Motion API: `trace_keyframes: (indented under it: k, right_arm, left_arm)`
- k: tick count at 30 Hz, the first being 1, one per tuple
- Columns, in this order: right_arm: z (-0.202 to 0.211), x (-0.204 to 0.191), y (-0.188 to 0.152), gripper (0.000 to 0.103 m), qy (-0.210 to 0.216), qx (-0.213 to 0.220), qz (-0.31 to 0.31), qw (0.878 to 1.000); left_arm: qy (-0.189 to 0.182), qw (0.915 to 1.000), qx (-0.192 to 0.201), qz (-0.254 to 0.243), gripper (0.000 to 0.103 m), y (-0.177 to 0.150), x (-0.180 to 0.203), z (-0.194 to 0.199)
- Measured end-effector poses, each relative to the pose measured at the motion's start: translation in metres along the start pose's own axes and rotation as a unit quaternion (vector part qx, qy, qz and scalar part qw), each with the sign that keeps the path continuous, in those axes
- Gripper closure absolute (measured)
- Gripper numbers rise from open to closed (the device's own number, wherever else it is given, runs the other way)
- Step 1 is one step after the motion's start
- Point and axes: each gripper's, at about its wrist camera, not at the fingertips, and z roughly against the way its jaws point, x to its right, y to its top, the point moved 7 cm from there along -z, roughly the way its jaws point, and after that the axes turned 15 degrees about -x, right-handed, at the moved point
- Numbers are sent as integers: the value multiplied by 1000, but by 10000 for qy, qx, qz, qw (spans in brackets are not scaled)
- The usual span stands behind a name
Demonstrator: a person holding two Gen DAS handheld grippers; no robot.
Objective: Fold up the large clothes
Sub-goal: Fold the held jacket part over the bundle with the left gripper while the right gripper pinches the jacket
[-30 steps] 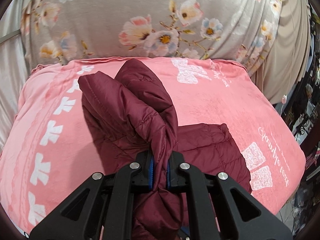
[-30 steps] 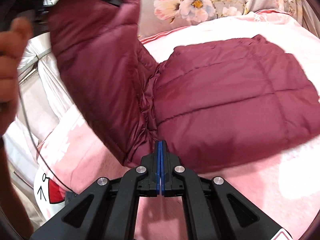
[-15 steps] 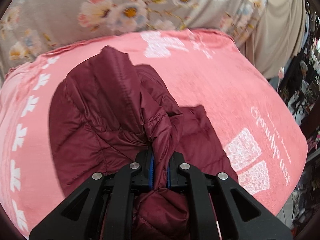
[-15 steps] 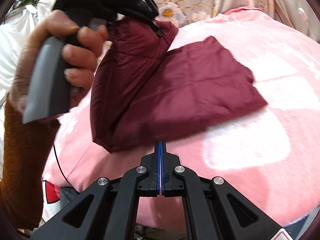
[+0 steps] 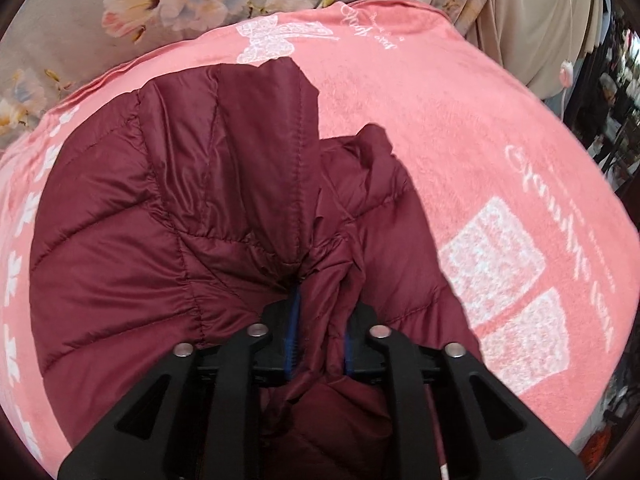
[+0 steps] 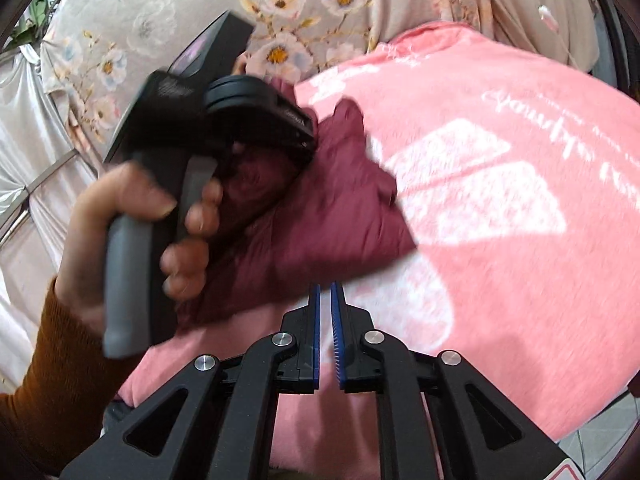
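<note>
The jacket lay folded on the pink blanket, sleeve doubled over its body. The left tongs pinched a bunch of its fabric. The right tongs hung empty just off the jacket's near edge, pads slightly parted.

Left tool clamped on bunched maroon quilted jacket; jacket lying on pink blanket, floral fabric behind.

Left wrist view close above the maroon jacket, facing the floral curtain, right wrist view lower, farther back, both sharing jacket and pink blanket.
</note>
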Motion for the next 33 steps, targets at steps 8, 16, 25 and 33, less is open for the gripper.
trace_keyframes:
  k: [8, 16, 25, 33]
  right_arm:
    - [28, -11, 52, 38, 507, 584, -73, 9970]
    - [-8, -26, 105, 31, 921, 449, -196, 9945]
    - [8, -32, 120, 94, 717, 1019, 67, 9922]
    - [10, 34, 74, 94, -53, 812, -371, 9960]
  left_arm:
    - [-1633, 9822, 825, 423, 22, 0, -28, 110]
    - [-848, 9761, 1326, 1501, 22, -6, -127, 149]
    - [-561, 9727, 1142, 1942, 23, -20, -161, 127]
    - [-594, 9863, 963, 1203, 28, -9, -113, 105]
